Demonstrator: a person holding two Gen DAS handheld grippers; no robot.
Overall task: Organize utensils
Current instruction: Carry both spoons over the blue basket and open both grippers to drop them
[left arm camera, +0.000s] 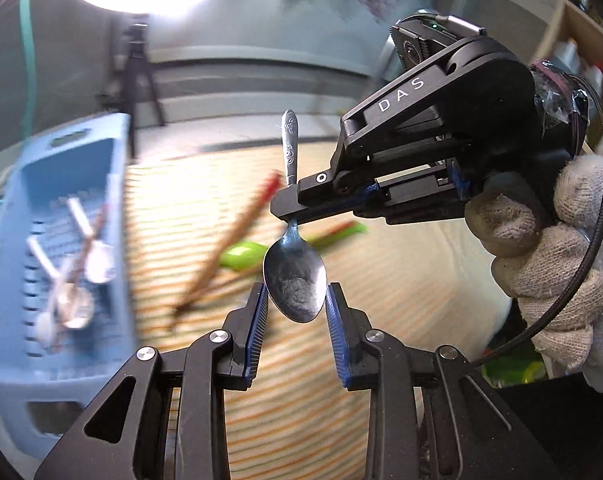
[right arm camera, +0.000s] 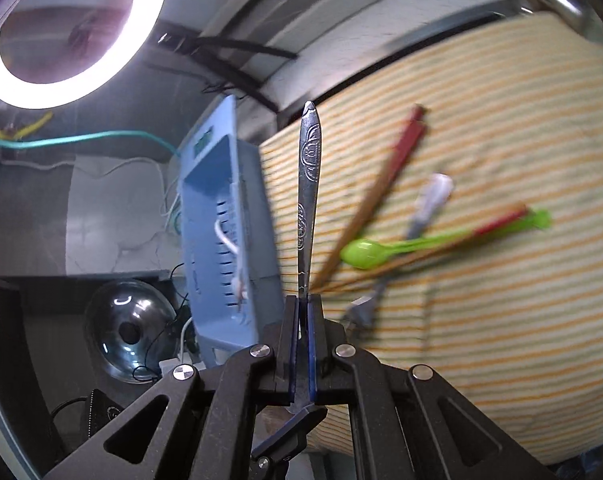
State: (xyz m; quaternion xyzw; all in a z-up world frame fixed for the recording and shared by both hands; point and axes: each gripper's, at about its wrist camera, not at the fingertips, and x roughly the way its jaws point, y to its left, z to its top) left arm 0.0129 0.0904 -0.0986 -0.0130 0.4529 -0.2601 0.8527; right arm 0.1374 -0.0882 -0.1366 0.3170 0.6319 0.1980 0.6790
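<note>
The metal spoon [left arm camera: 294, 276] is in the air above the striped cloth [left arm camera: 381, 280], its neck pinched by the closed right gripper [left arm camera: 289, 208]. The left gripper [left arm camera: 296, 300] grips the bowl on both sides. Release one gripper before carrying it to the blue basket [left arm camera: 61, 184]

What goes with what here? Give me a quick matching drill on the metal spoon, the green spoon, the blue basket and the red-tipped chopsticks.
Things:
1. metal spoon
2. green spoon
3. blue basket
4. red-tipped chopsticks

States:
A. holds several utensils already
B. clamped at the neck by the right hand-held gripper, bowl between the left hand-held gripper pads
C. lies on the striped cloth, plastic
D. lie on the cloth, a wooden pair

Pairs: 1-B, 2-C, 3-A, 4-D
</note>
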